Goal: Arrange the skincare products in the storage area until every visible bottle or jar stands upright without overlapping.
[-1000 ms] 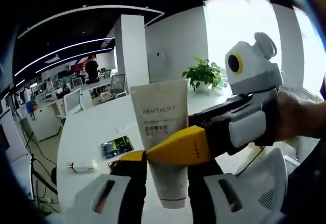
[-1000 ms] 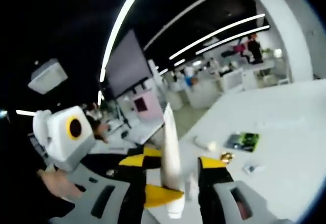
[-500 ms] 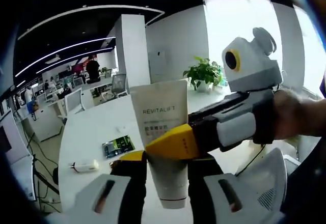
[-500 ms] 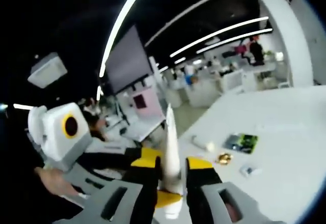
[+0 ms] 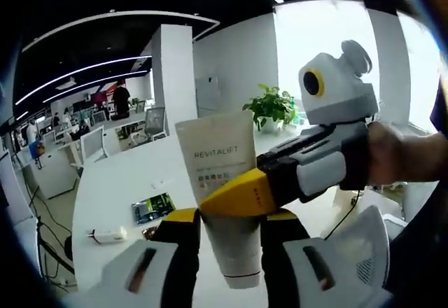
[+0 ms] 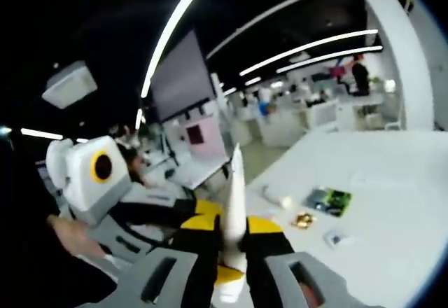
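Closing your right gripper point(image 6: 231, 241) was the change: a second earlier its jaws stood wide apart around the tube point(image 5: 222, 182), and now they pinched its thin edge-on body. Your left gripper point(image 5: 222, 227) had stayed clenched on the tube's lower end, cap pointing down, with the wide crimped end up and REVITALIFT facing that camera. You held the tube in the air, above and well clear of the white table point(image 5: 133, 182). On that table lay a green packet point(image 6: 327, 199), a small gold item point(image 6: 304, 219) and a small white bottle point(image 5: 106, 234) on its side, with bare tabletop around them.
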`<state>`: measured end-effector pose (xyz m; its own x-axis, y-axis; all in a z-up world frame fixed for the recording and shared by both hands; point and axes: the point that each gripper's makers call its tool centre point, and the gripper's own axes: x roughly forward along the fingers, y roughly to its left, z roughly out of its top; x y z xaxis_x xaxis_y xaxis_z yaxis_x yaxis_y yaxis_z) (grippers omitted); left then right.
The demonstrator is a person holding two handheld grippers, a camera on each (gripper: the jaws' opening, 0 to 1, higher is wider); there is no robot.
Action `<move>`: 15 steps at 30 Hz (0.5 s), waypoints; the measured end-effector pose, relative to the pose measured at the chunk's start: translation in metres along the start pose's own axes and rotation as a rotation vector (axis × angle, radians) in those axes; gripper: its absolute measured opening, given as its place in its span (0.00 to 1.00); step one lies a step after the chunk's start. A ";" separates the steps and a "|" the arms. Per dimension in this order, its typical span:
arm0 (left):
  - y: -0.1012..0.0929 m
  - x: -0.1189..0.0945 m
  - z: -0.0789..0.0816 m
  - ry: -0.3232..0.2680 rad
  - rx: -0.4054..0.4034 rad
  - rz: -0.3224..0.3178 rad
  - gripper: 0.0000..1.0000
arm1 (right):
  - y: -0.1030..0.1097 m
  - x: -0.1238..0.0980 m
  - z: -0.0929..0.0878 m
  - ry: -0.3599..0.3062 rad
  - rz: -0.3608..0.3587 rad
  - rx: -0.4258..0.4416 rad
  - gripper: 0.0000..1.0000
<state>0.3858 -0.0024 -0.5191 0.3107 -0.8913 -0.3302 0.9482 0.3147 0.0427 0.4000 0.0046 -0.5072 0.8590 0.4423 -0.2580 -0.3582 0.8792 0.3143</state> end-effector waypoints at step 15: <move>-0.029 -0.008 0.028 -0.114 -0.128 -0.344 0.49 | 0.016 -0.035 0.027 0.007 0.221 -0.213 0.06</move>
<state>0.3580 -0.0129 -0.4912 -0.0124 -0.9803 -0.1973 0.9847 0.0223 -0.1726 0.3742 -0.0018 -0.4685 0.7495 0.6274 -0.2113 -0.6052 0.7787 0.1654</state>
